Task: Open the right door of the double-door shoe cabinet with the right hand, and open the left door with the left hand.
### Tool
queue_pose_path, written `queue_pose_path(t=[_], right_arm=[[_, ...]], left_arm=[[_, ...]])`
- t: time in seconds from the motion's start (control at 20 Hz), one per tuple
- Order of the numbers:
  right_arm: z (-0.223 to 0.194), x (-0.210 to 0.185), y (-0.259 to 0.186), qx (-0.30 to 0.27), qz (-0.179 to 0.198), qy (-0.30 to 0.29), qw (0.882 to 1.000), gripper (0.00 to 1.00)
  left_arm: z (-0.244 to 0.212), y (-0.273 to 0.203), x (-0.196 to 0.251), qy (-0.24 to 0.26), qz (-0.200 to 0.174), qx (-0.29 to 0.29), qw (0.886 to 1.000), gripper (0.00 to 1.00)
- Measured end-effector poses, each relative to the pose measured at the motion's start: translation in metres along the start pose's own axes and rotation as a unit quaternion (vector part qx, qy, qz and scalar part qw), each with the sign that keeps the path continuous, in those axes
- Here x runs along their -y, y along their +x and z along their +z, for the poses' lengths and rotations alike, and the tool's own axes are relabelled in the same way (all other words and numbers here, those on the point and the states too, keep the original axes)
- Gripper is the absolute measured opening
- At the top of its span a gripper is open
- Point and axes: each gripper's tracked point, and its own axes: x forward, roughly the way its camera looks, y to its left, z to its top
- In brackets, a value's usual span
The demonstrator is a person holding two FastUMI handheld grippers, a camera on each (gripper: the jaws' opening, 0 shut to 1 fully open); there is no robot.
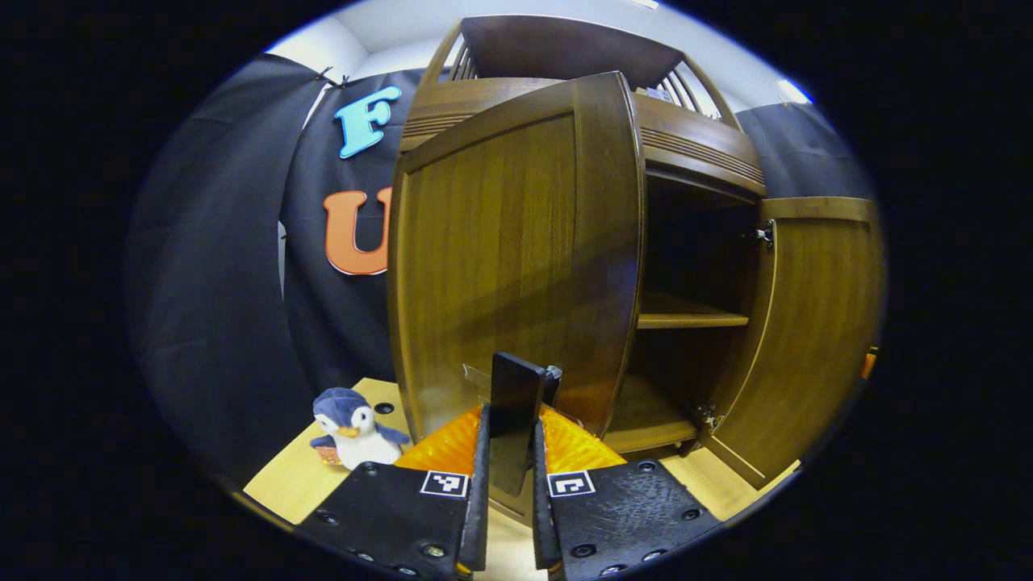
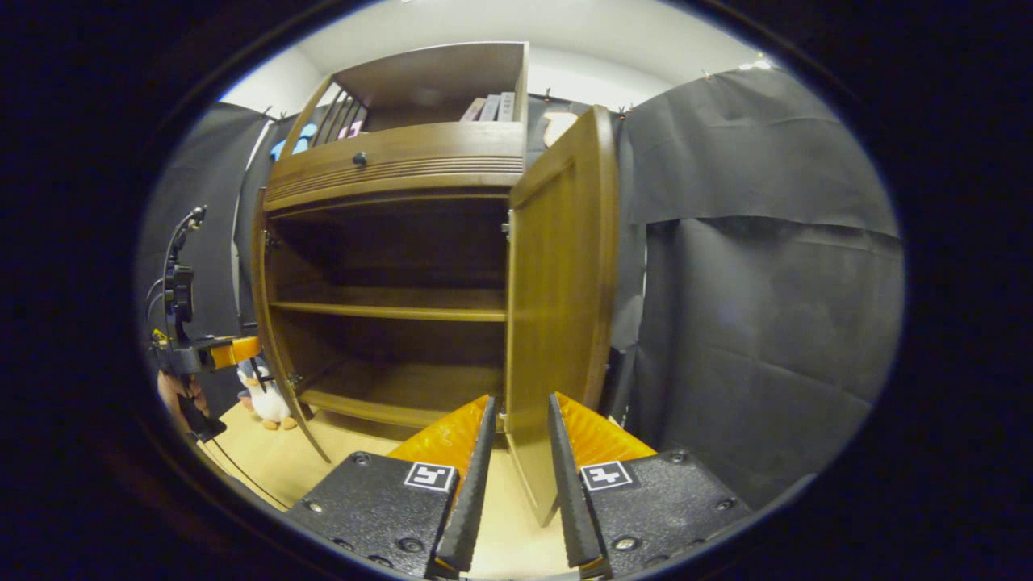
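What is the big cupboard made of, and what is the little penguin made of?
The shoe cabinet looks like wood, or a wood-look veneer: brown streaky grain with a glossy sheen on its doors. Its small hinges look like shiny metal. The penguin looks like soft plush fabric, fuzzy and rounded, though I can't be sure from sight alone.

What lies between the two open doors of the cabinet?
In the right gripper view, the open cabinet interior: one wooden shelf and the bottom board, both bare, between the left door and the right door.
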Motion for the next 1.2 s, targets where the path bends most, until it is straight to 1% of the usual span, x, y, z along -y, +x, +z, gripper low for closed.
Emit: queue_pose_path(t=[0.15,0.35,0.4,0.6,0.75,1.0,1.05,1.1,1.15,1.2], right_arm=[[-0.003,-0.015,0.0,-0.001,0.018,-0.003,1.0,0.43],[-0.002,-0.027,0.005,-0.001,0.031,-0.005,1.0,0.43],[-0.002,-0.029,0.006,-0.002,0.033,-0.005,0.999,0.45],[0.001,-0.046,0.011,-0.001,0.044,-0.005,0.999,0.46],[0.005,-0.056,0.014,0.004,0.051,-0.009,0.999,0.46],[0.008,-0.073,0.015,0.007,0.064,-0.015,0.998,0.46],[0.009,-0.077,0.015,0.006,0.067,-0.017,0.998,0.45],[0.009,-0.079,0.015,0.007,0.069,-0.018,0.997,0.46],[0.01,-0.083,0.015,0.007,0.072,-0.019,0.997,0.46],[0.011,-0.086,0.016,0.007,0.075,-0.019,0.997,0.46]], left_arm=[[-0.002,-0.011,-0.016,0.001,0.015,0.0,1.0,0.21],[-0.003,-0.027,-0.042,-0.002,0.036,-0.002,0.999,0.21],[-0.003,-0.03,-0.048,-0.003,0.04,-0.003,0.999,0.21],[-0.002,-0.044,-0.063,0.008,0.042,-0.002,0.999,0.21],[-0.001,-0.051,-0.081,0.018,0.057,0.001,0.998,0.21],[-0.007,-0.056,-0.105,0.005,0.075,-0.01,0.997,0.21],[-0.009,-0.059,-0.113,0.005,0.081,-0.014,0.997,0.2],[-0.01,-0.062,-0.123,0.003,0.089,-0.016,0.996,0.17],[-0.012,-0.063,-0.129,0.0,0.092,-0.018,0.996,0.15],[-0.012,-0.066,-0.135,-0.004,0.096,-0.02,0.995,0.14]])
